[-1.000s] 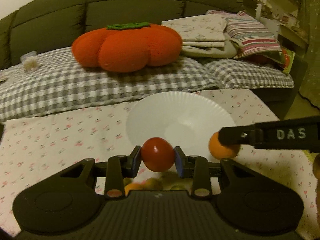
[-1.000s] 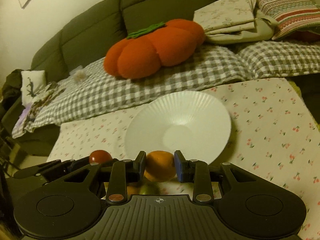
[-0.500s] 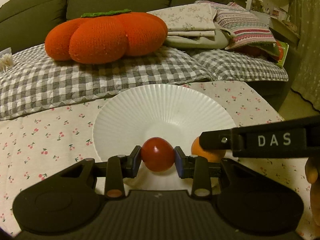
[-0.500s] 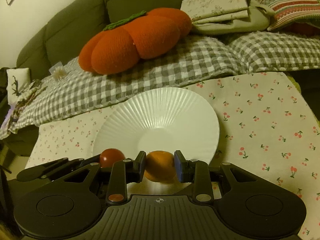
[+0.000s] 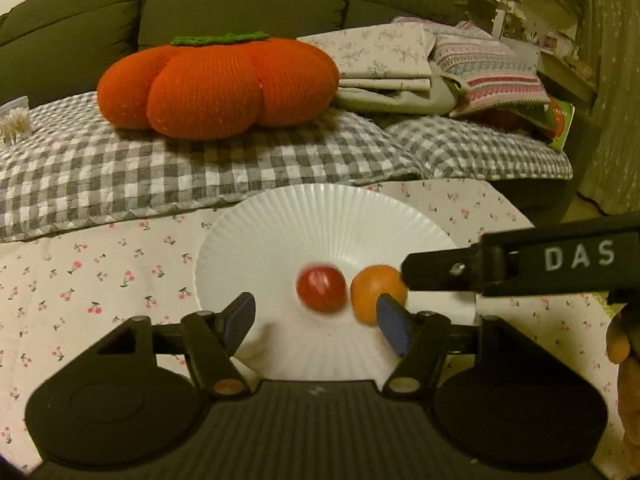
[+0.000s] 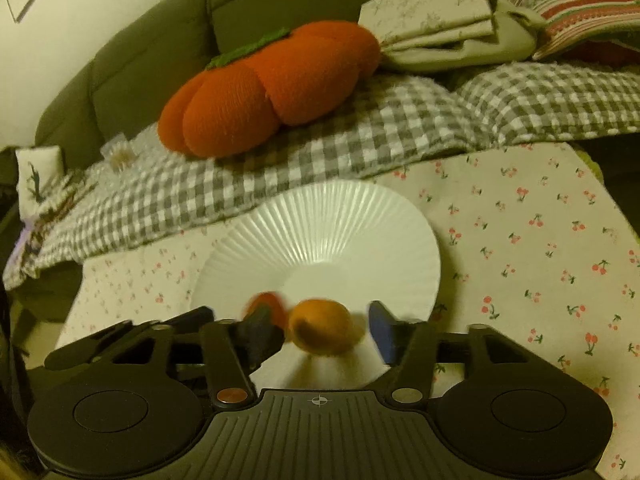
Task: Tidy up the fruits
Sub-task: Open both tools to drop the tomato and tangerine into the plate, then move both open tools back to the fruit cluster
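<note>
A white ribbed plate (image 5: 320, 216) sits on the cherry-print tablecloth. A red tomato (image 5: 321, 289) and an orange fruit (image 5: 374, 291) lie side by side in it, both motion-blurred. My left gripper (image 5: 316, 320) is open, its jaws wide apart just in front of the tomato. My right gripper (image 6: 320, 330) is open over the plate (image 6: 332, 224), with the orange fruit (image 6: 322, 332) loose between its jaws and the tomato (image 6: 269, 308) to its left. The right gripper's finger reaches in from the right in the left wrist view.
A sofa behind the table holds a checked blanket (image 5: 160, 176), an orange pumpkin cushion (image 5: 218, 84) and folded linens (image 5: 400, 68). The tablecloth (image 6: 540, 240) extends to the right of the plate. Shelves (image 5: 560, 8) stand at the far right.
Both grippers have opened over the plate. The tomato and the orange fruit have dropped out of the jaws into the plate and are still moving.
</note>
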The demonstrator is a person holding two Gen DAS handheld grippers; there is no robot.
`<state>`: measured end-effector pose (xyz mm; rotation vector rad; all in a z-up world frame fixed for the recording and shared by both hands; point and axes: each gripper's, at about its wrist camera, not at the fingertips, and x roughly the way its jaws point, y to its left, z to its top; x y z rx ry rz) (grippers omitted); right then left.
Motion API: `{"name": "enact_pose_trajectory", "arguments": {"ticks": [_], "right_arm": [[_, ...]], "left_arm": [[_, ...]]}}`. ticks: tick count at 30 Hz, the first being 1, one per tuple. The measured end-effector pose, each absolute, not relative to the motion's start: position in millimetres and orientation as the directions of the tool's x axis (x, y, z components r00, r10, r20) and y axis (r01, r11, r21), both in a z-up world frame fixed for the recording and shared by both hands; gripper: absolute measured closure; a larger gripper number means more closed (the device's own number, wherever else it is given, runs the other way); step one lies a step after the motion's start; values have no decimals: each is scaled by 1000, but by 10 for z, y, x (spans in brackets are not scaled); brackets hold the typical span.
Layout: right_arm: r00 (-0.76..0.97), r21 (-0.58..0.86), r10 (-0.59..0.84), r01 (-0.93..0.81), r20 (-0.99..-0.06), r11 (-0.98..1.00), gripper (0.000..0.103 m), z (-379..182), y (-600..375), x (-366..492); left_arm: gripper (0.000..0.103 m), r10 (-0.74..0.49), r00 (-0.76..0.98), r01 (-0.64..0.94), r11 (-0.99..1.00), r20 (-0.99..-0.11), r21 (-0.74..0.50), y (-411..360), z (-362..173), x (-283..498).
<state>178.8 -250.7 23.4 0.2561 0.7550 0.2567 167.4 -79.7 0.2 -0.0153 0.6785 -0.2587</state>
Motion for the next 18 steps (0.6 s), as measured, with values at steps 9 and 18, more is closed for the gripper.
{"name": "enact_pose_trajectory", "arguments": {"ticks": [9,18], "right_arm": [[699,378,332,-95,-634,921,47,367,-2617,1674],[662,390,370,-126,-652,912,39,406,-2538,1349]], "left_arm": [[36,-196,727,155,981,-659,-120,-601,129,1497],[36,-81,685,49,997,-724,-66,-386,189,1221]]}}
